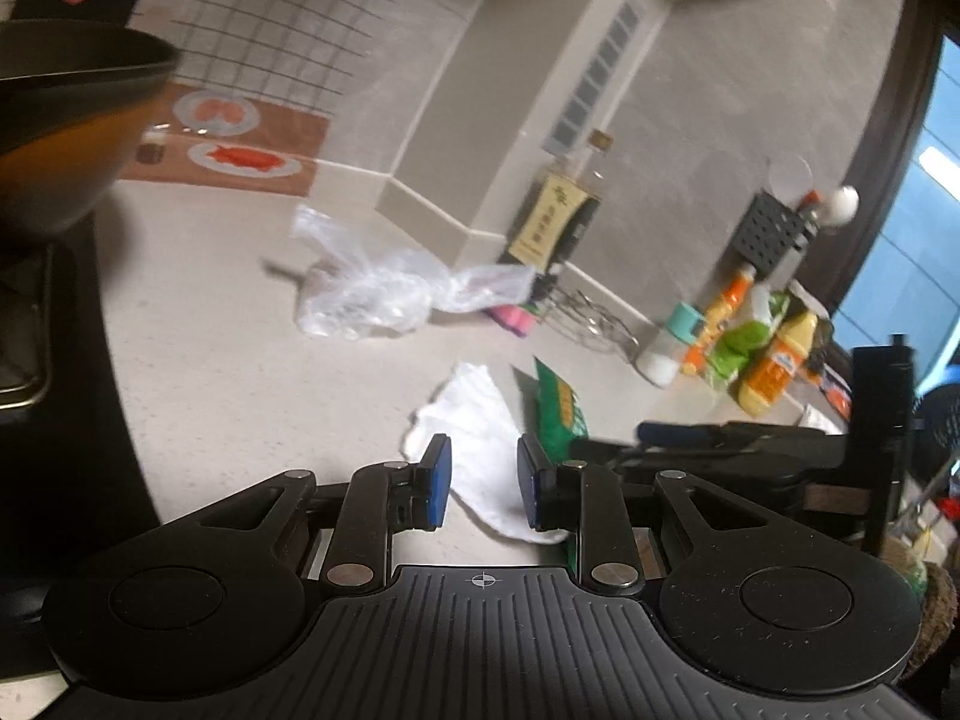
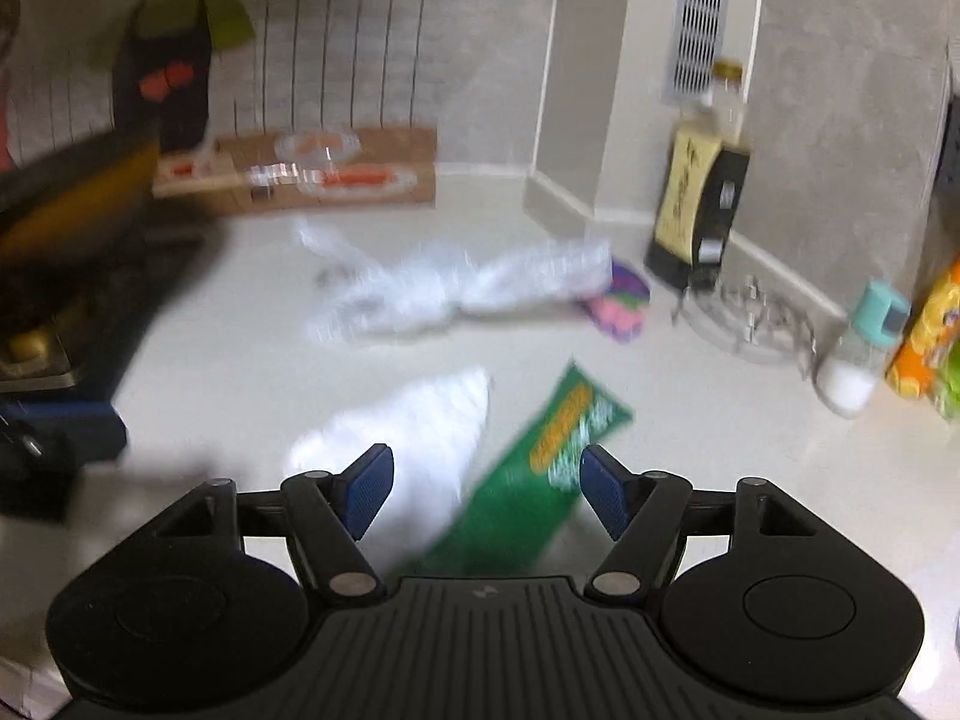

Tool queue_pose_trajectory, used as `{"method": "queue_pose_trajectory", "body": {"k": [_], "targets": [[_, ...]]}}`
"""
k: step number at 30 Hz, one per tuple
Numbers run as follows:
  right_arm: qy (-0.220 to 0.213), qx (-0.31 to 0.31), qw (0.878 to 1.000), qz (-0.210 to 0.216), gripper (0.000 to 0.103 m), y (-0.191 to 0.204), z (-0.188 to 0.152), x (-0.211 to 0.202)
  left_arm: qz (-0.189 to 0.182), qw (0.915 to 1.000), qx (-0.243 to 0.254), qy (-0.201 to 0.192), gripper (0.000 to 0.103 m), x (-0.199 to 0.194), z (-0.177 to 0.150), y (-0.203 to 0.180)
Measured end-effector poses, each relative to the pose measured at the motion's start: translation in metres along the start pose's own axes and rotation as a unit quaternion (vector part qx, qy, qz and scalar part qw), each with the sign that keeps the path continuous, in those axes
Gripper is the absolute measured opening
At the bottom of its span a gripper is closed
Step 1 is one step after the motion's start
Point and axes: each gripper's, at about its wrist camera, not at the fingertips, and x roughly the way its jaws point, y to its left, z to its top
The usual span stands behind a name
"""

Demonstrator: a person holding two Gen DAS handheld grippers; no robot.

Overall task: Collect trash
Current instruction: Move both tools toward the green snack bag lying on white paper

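Green foil catches my eye first: one snack wrapper (image 2: 540, 480) lies flat on the pale countertop (image 2: 240, 324), its long axis running from near my right gripper (image 2: 487, 489) up and to the right. One crumpled white tissue (image 2: 414, 438) lies just left of it, edges touching or nearly so. One clear plastic bag (image 2: 456, 294) sprawls farther back, near a pink and purple sponge (image 2: 621, 300).

My right gripper's jaws stand apart with nothing pinched, wrapper and tissue showing below the gap.

My left view is sharper: my left gripper (image 1: 483, 489) is half-spread, unclenched, the tissue (image 1: 474, 420) under its gap and the wrapper (image 1: 558, 408) foreshortened beside it. Only this view shows a dark pan (image 1: 72, 96) at far left and a blue window (image 1: 918, 210) at right.
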Motion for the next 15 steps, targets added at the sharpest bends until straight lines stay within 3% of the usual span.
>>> {"method": "queue_pose_trajectory", "body": {"k": [6, 8, 10, 13, 15], "targets": [[0.028, 0.025, 0.999, 0.032, 0.069, -0.003, -0.019, 0.015, 0.003, 0.9989, 0.037, 0.029, 0.027, 0.011, -0.005, -0.009], [0.032, 0.024, 0.998, 0.043, 0.063, 0.001, -0.022, 0.017, 0.015, 0.9979, 0.051, 0.036, 0.027, 0.014, -0.008, -0.01], [0.038, 0.018, 0.998, 0.055, 0.046, 0.008, -0.026, 0.017, 0.032, 0.9971, 0.057, 0.039, 0.027, 0.017, -0.008, -0.009], [0.039, 0.004, 0.997, 0.073, 0.031, 0.017, -0.028, 0.015, 0.059, 0.9963, 0.05, 0.039, 0.027, 0.019, -0.007, 0.0], [0.04, -0.006, 0.995, 0.093, 0.029, 0.024, -0.028, 0.012, 0.074, 0.9958, 0.04, 0.038, 0.027, 0.019, -0.004, 0.007]]}}
